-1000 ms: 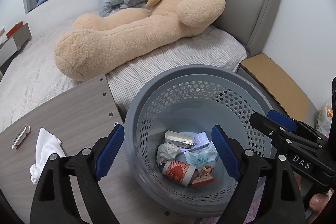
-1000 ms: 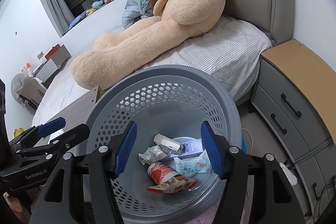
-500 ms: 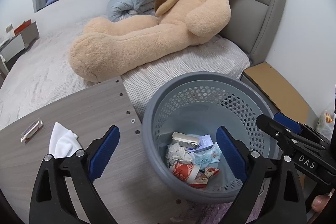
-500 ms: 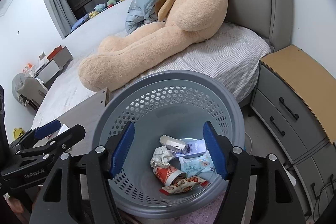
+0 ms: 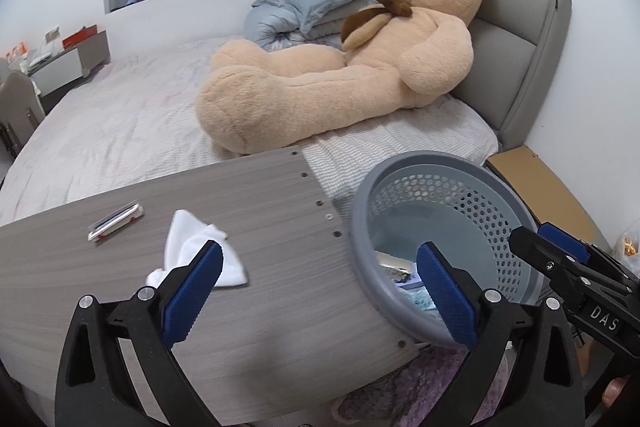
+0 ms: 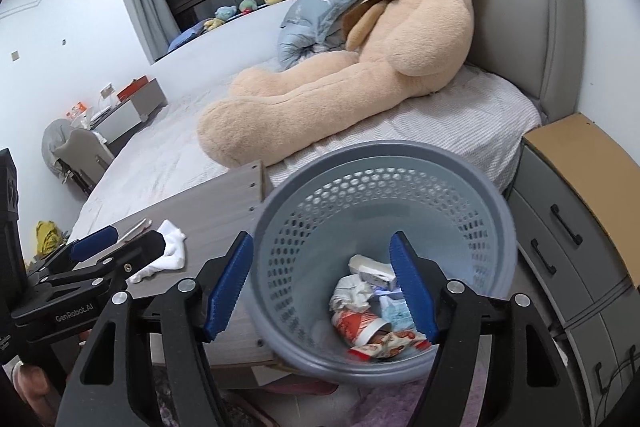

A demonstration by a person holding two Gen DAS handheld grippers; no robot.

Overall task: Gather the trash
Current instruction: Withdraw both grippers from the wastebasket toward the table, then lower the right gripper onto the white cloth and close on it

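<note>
Between your right gripper's (image 6: 320,287) spread, empty fingers, the wastebasket (image 6: 496,211) already holds several wrappers. Beside your left gripper's (image 5: 318,293) open left finger, a crumpled tissue (image 5: 192,247) and a flat packet (image 5: 116,221) remain on the tabletop (image 5: 280,195), probably next.

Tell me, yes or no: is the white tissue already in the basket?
No, the white tissue lies on the grey table, beside the basket.

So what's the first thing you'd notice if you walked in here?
The giant tan teddy bear sprawled on the bed, leaning against the grey headboard. Next, the grey perforated trash basket beside the wooden table, with wrappers and crumpled paper at the bottom. A white tissue lies on the table.
</note>
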